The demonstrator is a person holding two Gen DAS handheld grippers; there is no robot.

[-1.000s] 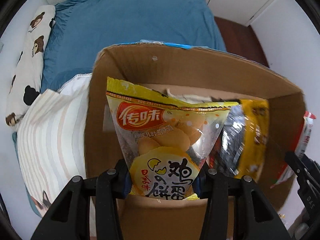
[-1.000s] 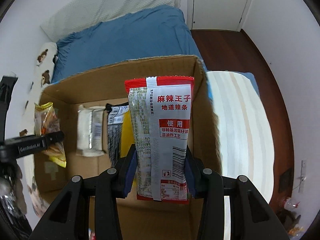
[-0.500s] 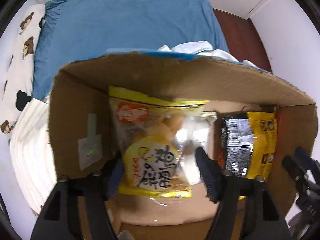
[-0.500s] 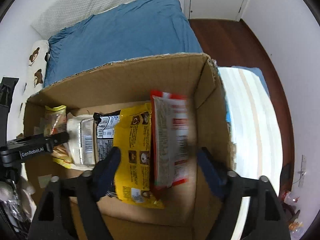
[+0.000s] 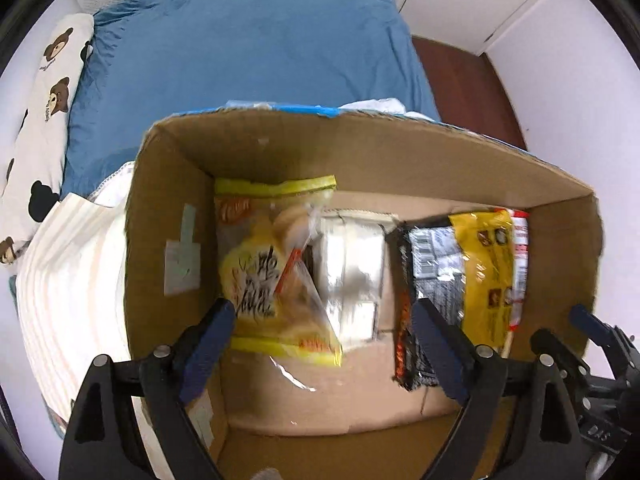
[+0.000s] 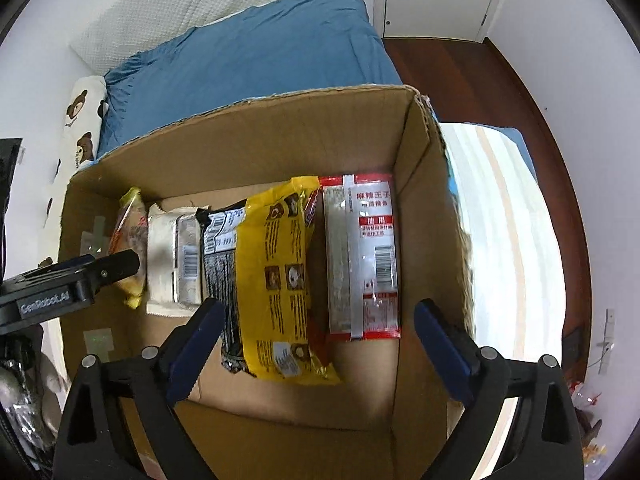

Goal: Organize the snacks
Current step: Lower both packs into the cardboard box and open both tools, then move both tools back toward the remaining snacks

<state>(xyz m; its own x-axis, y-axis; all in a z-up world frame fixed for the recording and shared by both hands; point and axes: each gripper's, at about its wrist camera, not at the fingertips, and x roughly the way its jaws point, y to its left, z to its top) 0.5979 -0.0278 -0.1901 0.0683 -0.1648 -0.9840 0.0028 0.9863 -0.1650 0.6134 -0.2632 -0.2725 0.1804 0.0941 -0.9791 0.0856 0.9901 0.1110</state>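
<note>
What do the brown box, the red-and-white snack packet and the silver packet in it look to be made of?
Brown open-topped box: corrugated cardboard, matte, with ragged cut edges and fold creases.
Red-and-white printed snack packet: thin glossy plastic film, judging by glare and a crimped seam.
Silver-white snack packet: probably metallised foil film; it has a dull reflective sheen and a serrated end.

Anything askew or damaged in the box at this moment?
Nothing damaged or spilled. The egg-biscuit bag leans tilted at the cardboard box's left end, and the yellow packet overlaps its neighbours rather than lying flat.
</note>
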